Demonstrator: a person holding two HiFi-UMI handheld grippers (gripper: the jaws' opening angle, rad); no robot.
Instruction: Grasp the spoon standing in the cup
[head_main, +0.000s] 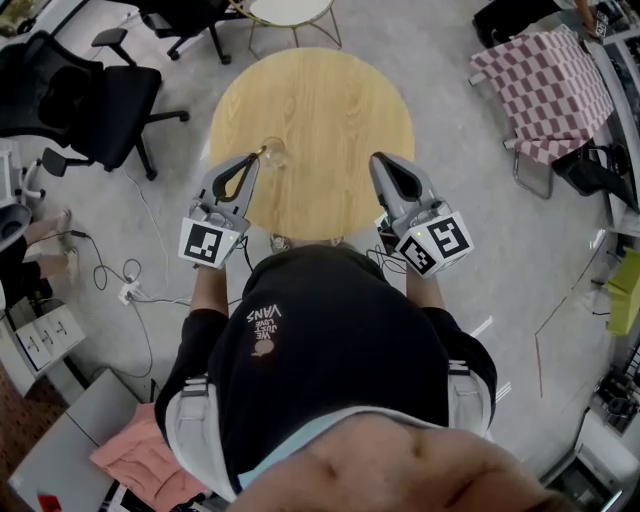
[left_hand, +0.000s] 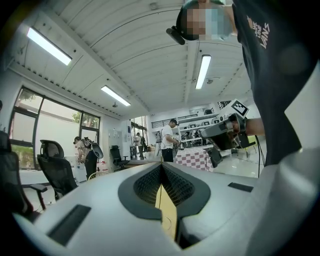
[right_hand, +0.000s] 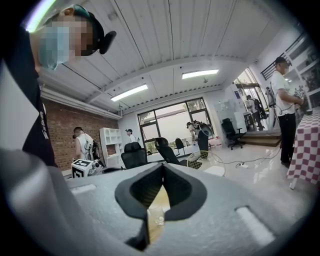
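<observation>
The left gripper (left_hand: 161, 165) has its jaws pressed together with nothing clearly between them, and the right gripper (right_hand: 162, 167) is likewise closed and empty. The spoon (head_main: 261, 150) stands in the glass cup (head_main: 274, 153) toward nine o'clock on the round desk (head_main: 330, 110), its handle just beside the left jaws. The grasp appears not yet made. The black shirt (head_main: 330, 340) reads "VANS".
</observation>
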